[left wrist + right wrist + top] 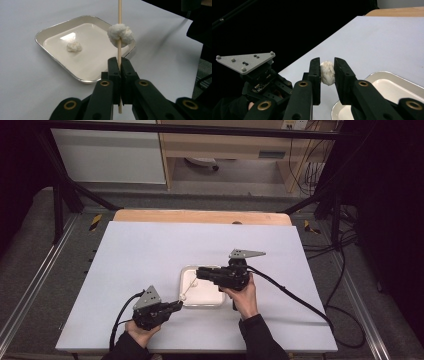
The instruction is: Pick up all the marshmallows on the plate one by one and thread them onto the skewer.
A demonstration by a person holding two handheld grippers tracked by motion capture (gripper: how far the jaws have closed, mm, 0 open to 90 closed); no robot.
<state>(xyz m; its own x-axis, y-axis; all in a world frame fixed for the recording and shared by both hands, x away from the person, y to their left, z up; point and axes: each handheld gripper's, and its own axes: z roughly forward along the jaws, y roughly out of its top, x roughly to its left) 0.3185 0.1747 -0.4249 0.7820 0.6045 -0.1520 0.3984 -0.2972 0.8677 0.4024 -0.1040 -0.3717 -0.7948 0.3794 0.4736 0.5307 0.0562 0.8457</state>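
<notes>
Skewer (119, 50) carrying one ball (120, 35), left gripper (119, 72) clamping it; right gripper (327, 72) pinching another ball (327, 73) at centre frame; third lying in tray (50, 31).

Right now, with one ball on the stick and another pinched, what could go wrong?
The right gripper squeezes a soft white ball; a harder pinch may crush it. The left gripper holds the thin skewer low, so pushing the ball on could bend or tilt it. A missed thrust could knock the skewered ball off.

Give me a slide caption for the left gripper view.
Left gripper clamps a skewer threaded through one dough ball; another ball sits in the tray.
</notes>
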